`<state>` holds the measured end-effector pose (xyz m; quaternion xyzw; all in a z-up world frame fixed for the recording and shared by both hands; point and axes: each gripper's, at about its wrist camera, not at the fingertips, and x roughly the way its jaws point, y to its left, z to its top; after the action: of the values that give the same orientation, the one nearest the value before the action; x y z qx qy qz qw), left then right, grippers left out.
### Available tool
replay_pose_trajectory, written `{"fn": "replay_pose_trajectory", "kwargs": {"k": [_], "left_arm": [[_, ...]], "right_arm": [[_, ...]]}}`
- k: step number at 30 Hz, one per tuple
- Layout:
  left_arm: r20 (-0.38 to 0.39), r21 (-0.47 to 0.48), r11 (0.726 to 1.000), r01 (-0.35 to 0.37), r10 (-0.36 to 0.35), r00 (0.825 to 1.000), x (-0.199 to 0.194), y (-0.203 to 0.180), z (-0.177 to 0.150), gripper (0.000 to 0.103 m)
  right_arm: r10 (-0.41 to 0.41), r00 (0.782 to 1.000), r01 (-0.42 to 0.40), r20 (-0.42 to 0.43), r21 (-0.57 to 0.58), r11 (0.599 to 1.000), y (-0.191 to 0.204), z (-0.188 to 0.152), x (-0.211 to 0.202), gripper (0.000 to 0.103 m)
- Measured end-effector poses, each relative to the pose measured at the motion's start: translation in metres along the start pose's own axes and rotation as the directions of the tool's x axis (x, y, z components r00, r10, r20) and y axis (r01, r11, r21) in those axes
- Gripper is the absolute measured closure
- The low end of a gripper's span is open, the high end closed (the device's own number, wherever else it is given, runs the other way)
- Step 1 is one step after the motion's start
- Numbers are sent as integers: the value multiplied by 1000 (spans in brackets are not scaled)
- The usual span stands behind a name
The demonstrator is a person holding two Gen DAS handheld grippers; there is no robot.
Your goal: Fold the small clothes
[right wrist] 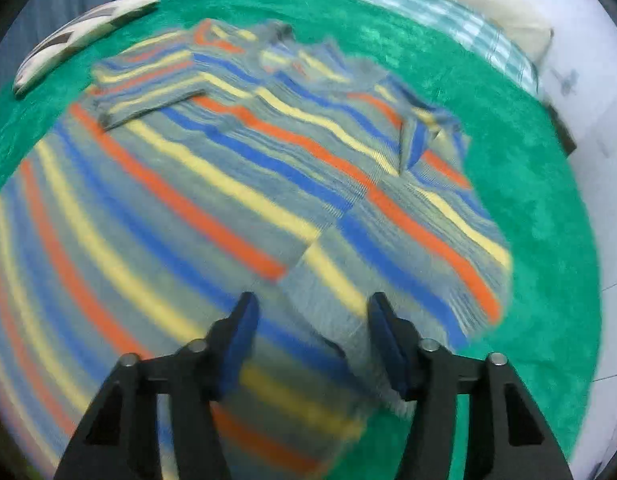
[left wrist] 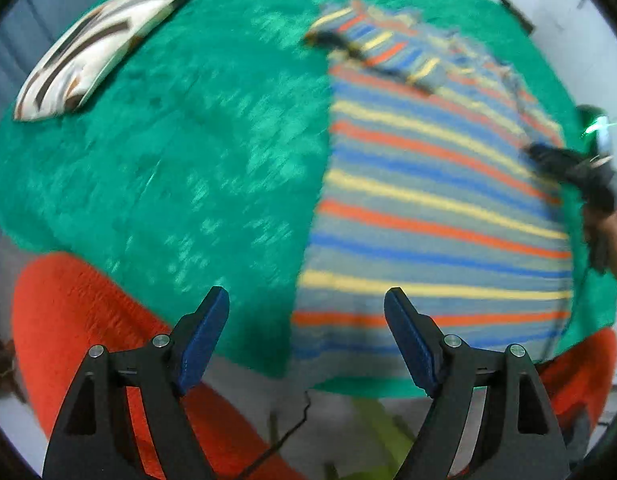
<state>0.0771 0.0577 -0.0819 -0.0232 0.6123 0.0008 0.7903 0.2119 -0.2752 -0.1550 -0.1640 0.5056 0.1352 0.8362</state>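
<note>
- A green blanket [right wrist: 540, 200] covers the bed, striped shirt [right wrist: 236, 184] spread on it
- Left gripper [left wrist: 306, 330] gapes empty; right gripper [right wrist: 310, 336] open, holding nothing
- Folded sleeve [right wrist: 148, 92] may spring loose if a finger snags it

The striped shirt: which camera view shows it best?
The right wrist view: the striped shirt fills it, both folded-in sleeves visible. The left wrist view shows it off to the right, partly cut by the other gripper.

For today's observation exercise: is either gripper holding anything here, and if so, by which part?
Nothing is held. The left gripper is open above the green cover, and the right gripper is open over the striped shirt, with no cloth pinched.
</note>
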Motion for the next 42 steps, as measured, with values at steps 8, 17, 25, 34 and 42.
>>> {"fn": "replay_pose_trajectory", "kwargs": {"k": [8, 17, 25, 34, 42], "left_arm": [[-73, -94, 995, -37, 30, 997, 25, 31, -10, 22], [-71, 45, 999, -21, 24, 997, 23, -24, -10, 22], [-88, 39, 997, -59, 63, 994, 31, -24, -13, 23], [-122, 33, 999, -32, 36, 992, 45, -27, -10, 23], [-77, -9, 998, -57, 57, 995, 30, -14, -7, 23]], "right_arm": [[-74, 987, -23, 146, 574, 819, -194, -56, -77, 97], [-91, 992, -20, 88, 818, 575, -300, -144, -82, 97], [-87, 995, 5, 46, 861, 509, -306, -174, -64, 93], [58, 963, -267, 262, 918, 295, -260, -226, -70, 51], [36, 962, -271, 272, 920, 282, -259, -209, -41, 100]]}}
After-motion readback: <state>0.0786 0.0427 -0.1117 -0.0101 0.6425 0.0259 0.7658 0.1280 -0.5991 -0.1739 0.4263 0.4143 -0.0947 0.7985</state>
